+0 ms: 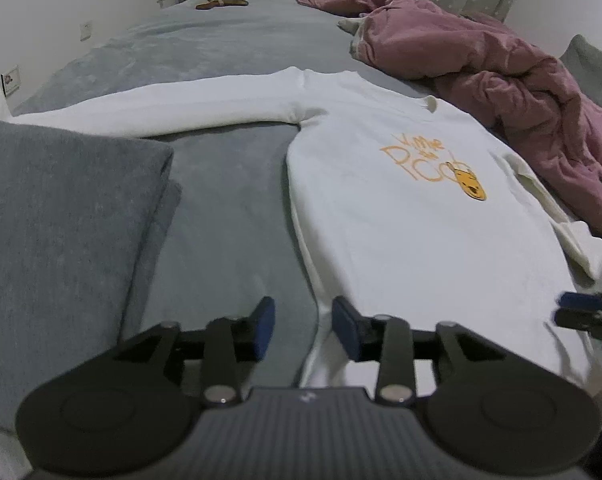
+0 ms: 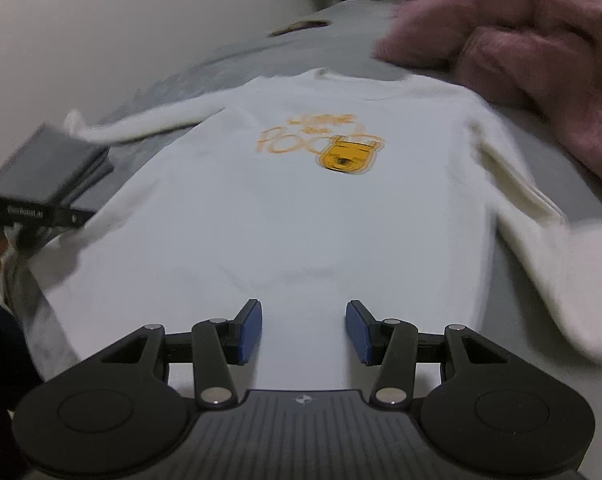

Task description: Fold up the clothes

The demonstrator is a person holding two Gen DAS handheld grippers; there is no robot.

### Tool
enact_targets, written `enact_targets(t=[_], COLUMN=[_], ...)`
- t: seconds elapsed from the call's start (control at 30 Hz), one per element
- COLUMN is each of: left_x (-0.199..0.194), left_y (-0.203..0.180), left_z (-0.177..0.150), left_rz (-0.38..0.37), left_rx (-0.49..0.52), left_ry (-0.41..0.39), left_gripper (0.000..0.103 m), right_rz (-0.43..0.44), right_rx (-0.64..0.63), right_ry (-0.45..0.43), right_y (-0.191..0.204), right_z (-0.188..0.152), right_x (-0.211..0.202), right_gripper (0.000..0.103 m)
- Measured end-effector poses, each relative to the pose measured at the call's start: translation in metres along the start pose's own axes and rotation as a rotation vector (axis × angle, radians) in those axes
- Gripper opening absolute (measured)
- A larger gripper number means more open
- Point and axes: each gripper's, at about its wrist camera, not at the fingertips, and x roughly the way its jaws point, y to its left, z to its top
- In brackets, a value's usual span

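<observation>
Left wrist view: the white sweatshirt (image 1: 401,208) lies flat, print up, on the grey bed (image 1: 229,208), presumably spread for folding. Its long axis runs hem-to-collar away from the viewer; one sleeve (image 1: 161,108) stretches sideways toward the grey pillow (image 1: 61,248). The left tongs (image 1: 303,330) stand spread, empty, over the sweatshirt's side edge.

Right wrist view: the right tongs (image 2: 303,330), spread and empty, hover above the sweatshirt's hem. A pink garment (image 2: 521,52) lies crumpled beyond its collar.
</observation>
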Motion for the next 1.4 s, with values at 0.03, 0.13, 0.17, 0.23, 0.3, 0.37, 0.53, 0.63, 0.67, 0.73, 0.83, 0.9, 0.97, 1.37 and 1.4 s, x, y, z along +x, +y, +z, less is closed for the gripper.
enact_targets(t=[0.03, 0.13, 0.17, 0.23, 0.3, 0.37, 0.53, 0.63, 0.67, 0.73, 0.83, 0.9, 0.97, 1.37, 1.4], left_x=[-0.002, -0.011, -0.013, -0.015, -0.016, -0.019, -0.022, -0.022, -0.022, -0.020, -0.017, -0.019, -0.025, -0.059, -0.056], left_y=[0.000, 0.003, 0.004, 0.006, 0.005, 0.008, 0.021, 0.019, 0.018, 0.016, 0.008, 0.006, 0.007, 0.005, 0.006], left_z=[-0.003, -0.011, -0.012, -0.015, -0.018, -0.021, -0.024, -0.026, -0.026, -0.027, -0.030, -0.030, -0.029, -0.040, -0.041], left_rz=[-0.002, -0.031, -0.043, -0.064, -0.076, -0.100, -0.143, -0.139, -0.135, -0.099, -0.020, -0.022, -0.028, 0.002, 0.017], left_rx=[-0.002, -0.035, -0.046, -0.066, -0.069, -0.088, -0.161, -0.150, -0.149, -0.138, -0.085, -0.076, -0.091, -0.069, -0.062], left_ry=[-0.002, -0.009, -0.009, -0.006, -0.003, -0.002, -0.005, -0.010, -0.011, -0.007, -0.006, -0.007, -0.012, -0.062, -0.049], left_gripper=[0.035, 0.039, 0.041, 0.044, 0.044, 0.046, 0.046, 0.046, 0.046, 0.038, 0.017, 0.010, 0.009, 0.008, 0.008], right_rz=[-0.003, 0.005, 0.009, 0.024, 0.044, 0.066, 0.112, 0.112, 0.107, 0.103, 0.093, 0.082, 0.066, 0.126, 0.122], right_rx=[0.045, 0.226, 0.287, 0.396, 0.447, 0.463, 0.494, 0.489, 0.483, 0.481, 0.475, 0.460, 0.430, 0.435, 0.427], right_ry=[-0.015, -0.059, -0.068, -0.071, -0.071, -0.069, -0.063, -0.055, -0.054, -0.055, -0.056, -0.059, -0.069, -0.202, -0.192], right_y=[-0.008, -0.037, -0.046, -0.056, -0.059, -0.058, -0.055, -0.056, -0.055, -0.055, -0.056, -0.054, -0.049, -0.040, -0.039], right_z=[-0.007, -0.037, -0.048, -0.068, -0.078, -0.082, -0.088, -0.091, -0.091, -0.091, -0.093, -0.093, -0.093, -0.102, -0.102], right_x=[-0.011, -0.043, -0.052, -0.062, -0.066, -0.066, -0.064, -0.062, -0.062, -0.061, -0.062, -0.062, -0.064, -0.099, -0.097], right_gripper=[0.047, 0.047, 0.047, 0.047, 0.041, 0.038, 0.026, 0.025, 0.024, 0.023, 0.015, 0.011, 0.010, 0.009, 0.009])
